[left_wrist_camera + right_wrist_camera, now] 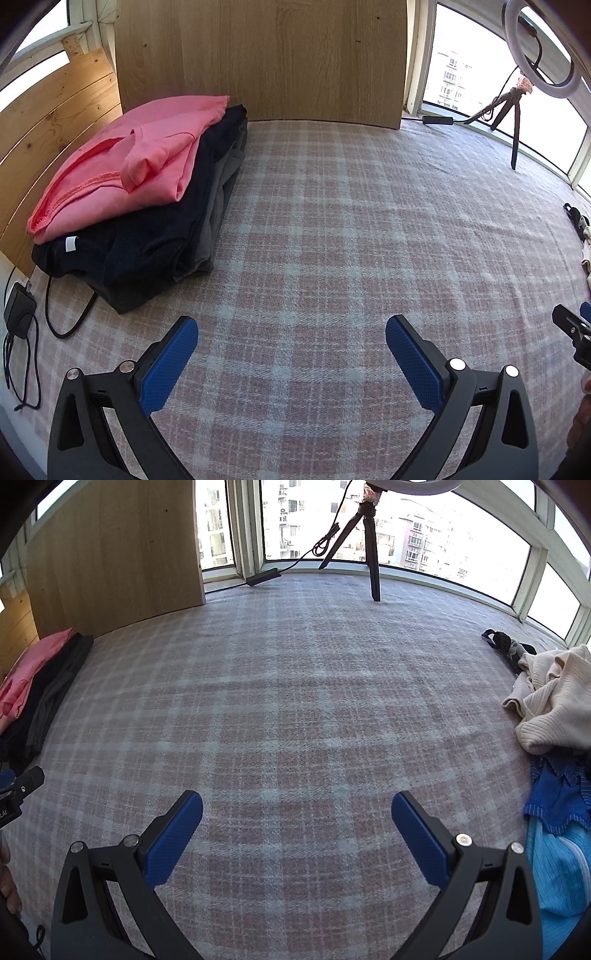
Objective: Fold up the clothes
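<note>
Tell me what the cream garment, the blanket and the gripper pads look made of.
Cream garment: ribbed knit, matte, limp.
Blanket: woven, seemingly wool, with a fuzzy plaid surface.
Pads: blue plastic or rubber, finely cross-hatched, matte.

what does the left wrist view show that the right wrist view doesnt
Only the left wrist view: the black adapter with its cable beside the folded stack, the stack's white tag, and the left gripper, open.

Only the right wrist view: the unfolded pile, a cream sweater and blue garments, and the right gripper, open.

Both: the plaid blanket, the pink top on dark clothes, the wood panel, the tripod.
</note>
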Available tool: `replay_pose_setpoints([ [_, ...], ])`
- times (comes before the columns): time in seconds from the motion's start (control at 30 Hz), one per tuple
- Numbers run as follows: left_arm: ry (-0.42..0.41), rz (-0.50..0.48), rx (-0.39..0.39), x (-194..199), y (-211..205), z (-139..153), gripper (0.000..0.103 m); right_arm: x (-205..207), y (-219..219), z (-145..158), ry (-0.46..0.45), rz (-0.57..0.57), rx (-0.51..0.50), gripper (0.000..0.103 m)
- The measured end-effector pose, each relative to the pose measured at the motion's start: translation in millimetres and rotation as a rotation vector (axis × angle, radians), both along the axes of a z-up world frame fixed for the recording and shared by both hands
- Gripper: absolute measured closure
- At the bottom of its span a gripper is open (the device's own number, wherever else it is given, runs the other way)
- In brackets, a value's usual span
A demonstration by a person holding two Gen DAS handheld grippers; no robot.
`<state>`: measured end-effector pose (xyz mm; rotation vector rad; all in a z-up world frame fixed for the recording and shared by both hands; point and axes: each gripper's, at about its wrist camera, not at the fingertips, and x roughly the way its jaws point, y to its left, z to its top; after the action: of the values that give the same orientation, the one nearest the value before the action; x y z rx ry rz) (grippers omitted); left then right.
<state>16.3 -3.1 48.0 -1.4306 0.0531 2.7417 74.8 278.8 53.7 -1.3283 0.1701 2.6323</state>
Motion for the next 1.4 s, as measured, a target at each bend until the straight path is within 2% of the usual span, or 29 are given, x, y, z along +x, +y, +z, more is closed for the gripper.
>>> replay_pose_setpoints([
  [0.43, 0.178, -0.079, 0.064, 38.1, -11.4, 115.8, 0.001, 58.6, -1.6, 109.5, 0.191, -0.098, 0.039, 0.0],
  [0.67, 0.263, -0.177, 0.087, 57.4, 0.9, 159.2, 0.001, 94.8, 4.9, 145.5, 0.263, -0.185, 0.084, 0.0],
  [0.83, 0.284, -0.27, 0.109, 66.1, 19.5, 172.7, 0.001, 123.8, 19.7, 158.3, 0.292, -0.288, 0.116, 0.0],
  [1.03, 0.279, -0.397, 0.146, 71.6, 59.7, 173.5, 0.001, 161.6, 52.5, 160.6, 0.299, -0.424, 0.145, 0.0],
  [1.23, 0.254, -0.525, 0.176, 82.0, 115.0, 170.2, 0.001, 203.5, 100.9, 163.9, 0.303, -0.542, 0.195, 0.0],
  [1.4, 0.241, -0.612, 0.192, 90.1, 168.7, 169.5, 0.001, 230.3, 156.6, 168.2, 0.31, -0.619, 0.198, 0.0],
])
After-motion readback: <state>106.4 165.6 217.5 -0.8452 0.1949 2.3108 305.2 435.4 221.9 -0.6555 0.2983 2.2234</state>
